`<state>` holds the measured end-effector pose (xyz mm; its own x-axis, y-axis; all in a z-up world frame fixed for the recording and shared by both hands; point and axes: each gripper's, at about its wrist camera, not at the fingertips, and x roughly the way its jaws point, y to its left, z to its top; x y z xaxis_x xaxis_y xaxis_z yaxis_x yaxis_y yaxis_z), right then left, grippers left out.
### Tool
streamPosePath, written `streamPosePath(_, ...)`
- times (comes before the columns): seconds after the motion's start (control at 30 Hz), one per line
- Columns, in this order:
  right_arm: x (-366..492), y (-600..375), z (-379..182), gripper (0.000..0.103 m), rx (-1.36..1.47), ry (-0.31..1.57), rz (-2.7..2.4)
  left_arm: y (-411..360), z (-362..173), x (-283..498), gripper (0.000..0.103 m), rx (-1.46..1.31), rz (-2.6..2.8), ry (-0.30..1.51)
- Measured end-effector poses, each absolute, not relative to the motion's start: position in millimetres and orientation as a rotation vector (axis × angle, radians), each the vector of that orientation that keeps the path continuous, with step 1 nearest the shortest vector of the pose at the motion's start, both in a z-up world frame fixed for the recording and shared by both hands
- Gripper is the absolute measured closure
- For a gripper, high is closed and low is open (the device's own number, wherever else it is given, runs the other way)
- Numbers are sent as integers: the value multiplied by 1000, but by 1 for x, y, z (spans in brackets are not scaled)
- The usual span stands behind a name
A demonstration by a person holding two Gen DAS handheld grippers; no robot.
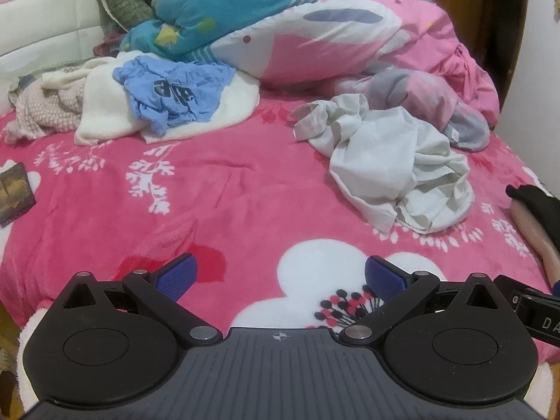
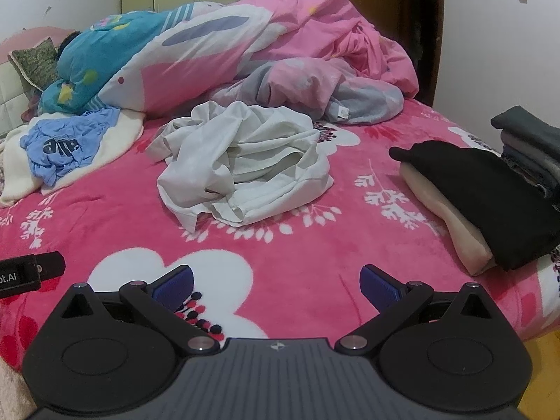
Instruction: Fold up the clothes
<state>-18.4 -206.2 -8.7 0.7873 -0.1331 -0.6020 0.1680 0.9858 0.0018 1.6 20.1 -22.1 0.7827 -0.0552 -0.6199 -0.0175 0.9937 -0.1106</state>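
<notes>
A crumpled white garment (image 1: 392,171) lies on the pink flowered blanket (image 1: 227,192), right of centre; in the right wrist view it (image 2: 245,168) sits ahead at centre. A crumpled blue T-shirt (image 1: 175,94) with dark lettering rests on a cream blanket (image 1: 101,115) at the back left, also seen in the right wrist view (image 2: 66,147). My left gripper (image 1: 280,274) is open and empty above the blanket's front edge. My right gripper (image 2: 276,280) is open and empty, well short of the white garment.
Folded black and beige clothes (image 2: 479,203) lie at the right, with a folded dark stack (image 2: 532,150) behind. A heap of pink and teal duvets (image 1: 315,35) fills the back. A dark book (image 1: 14,192) lies at the left edge.
</notes>
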Motion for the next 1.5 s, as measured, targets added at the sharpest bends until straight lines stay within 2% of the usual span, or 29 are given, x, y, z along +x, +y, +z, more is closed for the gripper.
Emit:
streamPosePath(1.0, -12, -203, -12, 0, 54, 653, -160, 21, -25, 5, 0, -85, -13, 670)
streamPosePath(1.5, 10, -240, -44, 0, 160, 561, -146, 7, -35, 51, 0, -69, -94, 624)
